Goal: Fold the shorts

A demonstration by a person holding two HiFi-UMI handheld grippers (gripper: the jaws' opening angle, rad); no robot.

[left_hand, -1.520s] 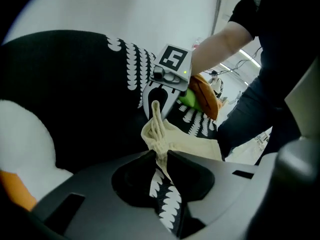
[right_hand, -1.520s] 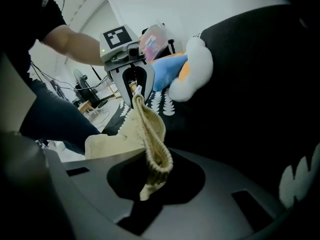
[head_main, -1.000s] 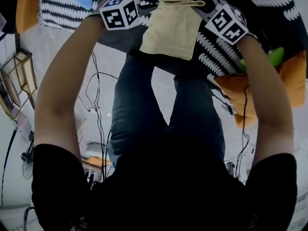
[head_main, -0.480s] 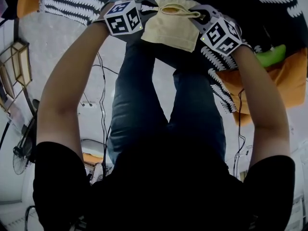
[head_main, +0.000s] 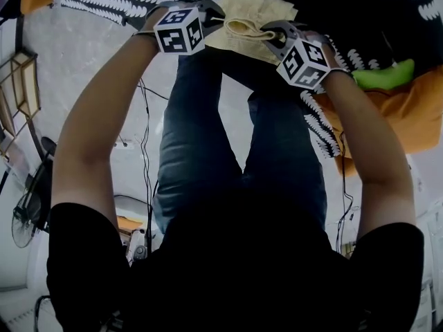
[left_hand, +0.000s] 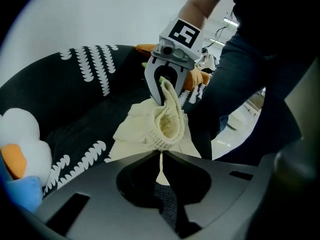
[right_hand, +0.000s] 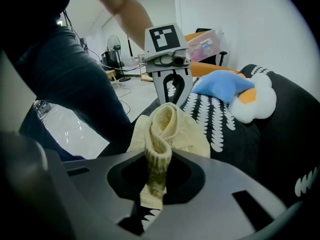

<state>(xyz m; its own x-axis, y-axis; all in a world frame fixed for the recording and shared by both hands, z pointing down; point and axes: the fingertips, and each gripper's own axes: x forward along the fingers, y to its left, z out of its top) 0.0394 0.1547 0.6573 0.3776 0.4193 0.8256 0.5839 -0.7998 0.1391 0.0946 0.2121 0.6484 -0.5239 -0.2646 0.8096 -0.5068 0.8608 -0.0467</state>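
The pale yellow shorts (head_main: 257, 9) are held by their ribbed waistband between the two grippers, above the person's knees and at the near edge of a black cover with white leaf marks (left_hand: 70, 109). The left gripper (head_main: 216, 21) has its jaws closed tight on a thin edge of the waistband, with only a narrow strip of cloth showing between them in the left gripper view. The right gripper (head_main: 271, 34) is clamped on a thicker, rolled bunch of the same ribbed band, which runs down through its jaws with the end hanging below them. The waistband forms a short, slack roll from one gripper to the other, so its long axis runs left to right across the person's front. The rest of the shorts points away from the person, lying bunched and creased on the black cover beyond the line between the grippers. Both grippers tilt steeply downward and face each other, close together. A white, orange and blue soft toy (right_hand: 252, 101) rests farther back on the cover, well apart from the shorts, and an orange cushion (head_main: 408, 116) lies off to the person's right.
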